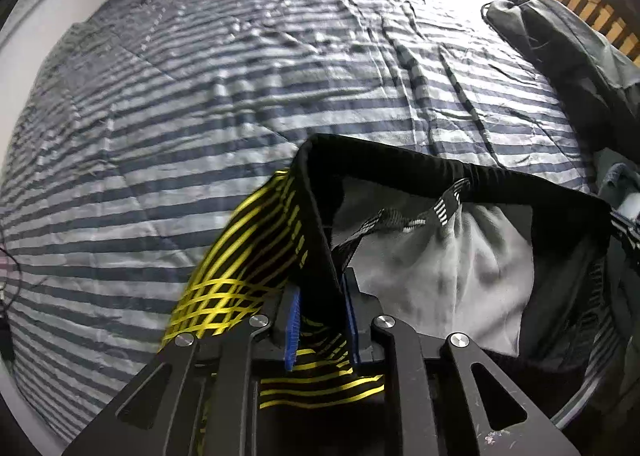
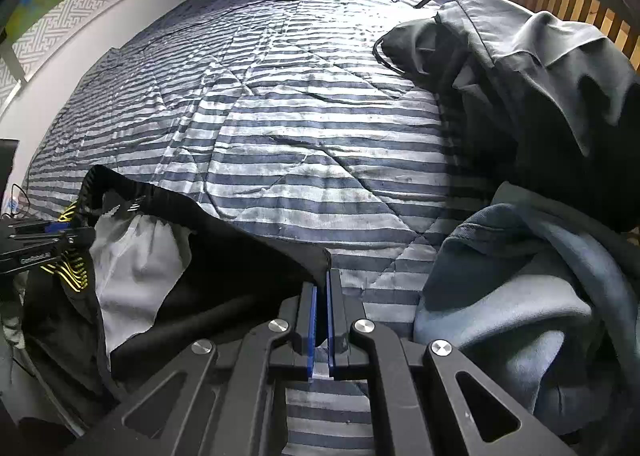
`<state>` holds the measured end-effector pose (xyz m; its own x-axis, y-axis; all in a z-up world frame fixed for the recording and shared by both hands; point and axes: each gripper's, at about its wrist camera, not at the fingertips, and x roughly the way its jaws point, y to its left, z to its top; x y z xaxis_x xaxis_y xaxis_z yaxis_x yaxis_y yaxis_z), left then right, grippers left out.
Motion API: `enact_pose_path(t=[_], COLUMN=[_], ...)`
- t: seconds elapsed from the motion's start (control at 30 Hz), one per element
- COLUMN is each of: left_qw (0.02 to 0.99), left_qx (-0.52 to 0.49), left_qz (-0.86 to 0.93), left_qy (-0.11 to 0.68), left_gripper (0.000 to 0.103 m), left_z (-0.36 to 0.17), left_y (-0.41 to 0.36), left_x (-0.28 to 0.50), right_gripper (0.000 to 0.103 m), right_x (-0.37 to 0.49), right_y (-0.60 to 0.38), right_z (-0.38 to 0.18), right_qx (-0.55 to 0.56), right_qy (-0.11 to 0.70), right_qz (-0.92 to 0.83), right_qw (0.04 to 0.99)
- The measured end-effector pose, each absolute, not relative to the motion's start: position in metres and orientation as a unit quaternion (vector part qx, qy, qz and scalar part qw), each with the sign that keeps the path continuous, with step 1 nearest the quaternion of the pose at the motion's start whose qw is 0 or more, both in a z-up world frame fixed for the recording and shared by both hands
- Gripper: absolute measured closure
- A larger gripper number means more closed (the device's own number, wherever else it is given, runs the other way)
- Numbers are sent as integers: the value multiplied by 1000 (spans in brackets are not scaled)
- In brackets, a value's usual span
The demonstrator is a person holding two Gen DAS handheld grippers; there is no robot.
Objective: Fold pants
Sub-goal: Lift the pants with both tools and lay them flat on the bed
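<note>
Black pants (image 1: 400,172) with yellow stripes are hanging over the striped bed (image 1: 200,96), waistband stretched between both grippers. Left gripper (image 1: 320,320) jaws are pinching one side, right gripper (image 2: 322,312) clamping the other. Keep tension even, lower flat.

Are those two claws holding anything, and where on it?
Both hold the black pants: the left gripper pinches the waistband beside the yellow stripes, the right gripper pinches its other end.
</note>
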<state>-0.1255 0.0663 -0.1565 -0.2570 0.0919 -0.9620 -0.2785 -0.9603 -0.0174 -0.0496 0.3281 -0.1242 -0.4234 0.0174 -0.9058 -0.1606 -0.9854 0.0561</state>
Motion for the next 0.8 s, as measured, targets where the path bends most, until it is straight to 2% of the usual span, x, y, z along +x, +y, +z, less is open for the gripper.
enact_pose_path(t=[0.17, 0.3, 0.37, 0.63, 0.8], left_qw=[116, 129, 133, 152, 131], left_qx=[-565, -545, -531, -441, -434], left_qz=[810, 825, 834, 884, 891], left_qy=[105, 82, 75, 20, 31], left_gripper=[86, 88, 92, 94, 94], left_z=[-125, -91, -70, 66, 105], left_y=[54, 25, 10, -77, -105], left_x=[-102, -91, -81, -20, -29], right_gripper=[99, 99, 99, 99, 99], right_x=[-44, -36, -29, 6, 4], right_y=[324, 321, 318, 294, 263], right_z=[-118, -109, -98, -11, 46], right_qx=[-531, -529, -526, -471, -430], right_qy=[56, 53, 52, 47, 24], right_qz=[844, 845, 847, 881, 902], right_qw=[56, 58, 56, 18, -11])
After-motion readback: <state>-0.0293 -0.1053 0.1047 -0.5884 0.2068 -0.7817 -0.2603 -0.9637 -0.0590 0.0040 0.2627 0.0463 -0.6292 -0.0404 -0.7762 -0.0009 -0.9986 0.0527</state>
